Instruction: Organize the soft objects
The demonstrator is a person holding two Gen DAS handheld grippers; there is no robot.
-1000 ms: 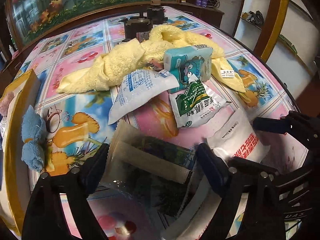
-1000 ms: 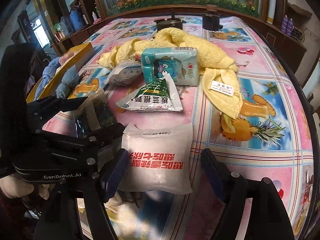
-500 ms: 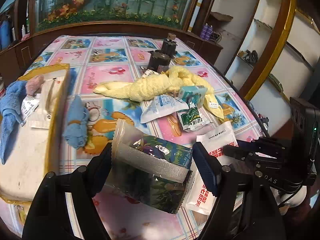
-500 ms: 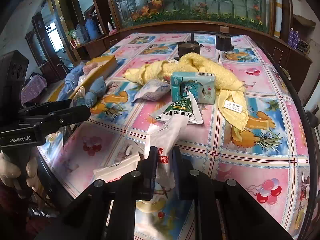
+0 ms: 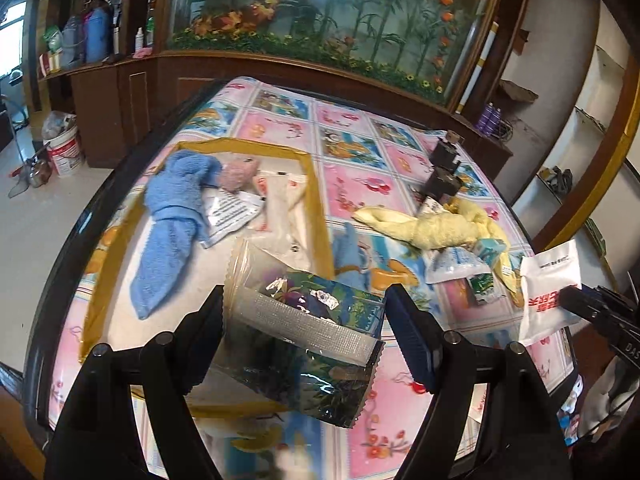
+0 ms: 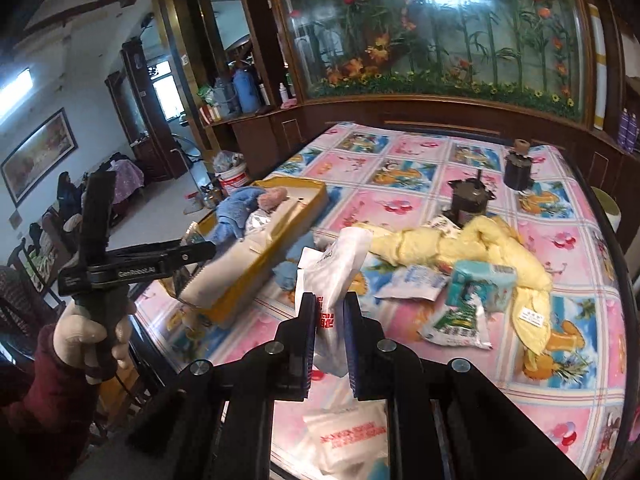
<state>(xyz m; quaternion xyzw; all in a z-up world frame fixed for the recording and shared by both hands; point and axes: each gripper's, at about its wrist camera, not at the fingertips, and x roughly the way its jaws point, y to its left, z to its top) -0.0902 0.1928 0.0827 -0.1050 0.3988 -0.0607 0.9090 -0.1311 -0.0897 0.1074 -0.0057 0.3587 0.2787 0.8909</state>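
In the left wrist view, a dark leaf-printed foil packet [image 5: 304,332] with a clear sealed top is held between the widely spread fingers of the left gripper [image 5: 306,336], both pads pressed against its sides, above the near edge of the yellow-rimmed tray [image 5: 316,208]. Inside the tray a blue towel [image 5: 172,216], a pink plush piece [image 5: 238,172] and a small white printed sachet [image 5: 230,212] are seen. On the fruit-patterned tablecloth [image 5: 348,184] to the right, a twisted yellow towel [image 5: 436,228] is spread, with a teal tissue pack [image 5: 490,248] touching it. At the right edge, a white packet with red lettering [image 5: 548,292] is gripped by the other tool. In the right wrist view, the same white packet [image 6: 334,280] is pinched by the right gripper [image 6: 329,332], whose jaws are nearly closed on it, lifted clear of the table. A second white packet [image 6: 348,436] is seen lying flat on the cloth below. The left tool is grasped by a gloved hand [image 6: 90,336] at the left, beside the tray [image 6: 280,248].
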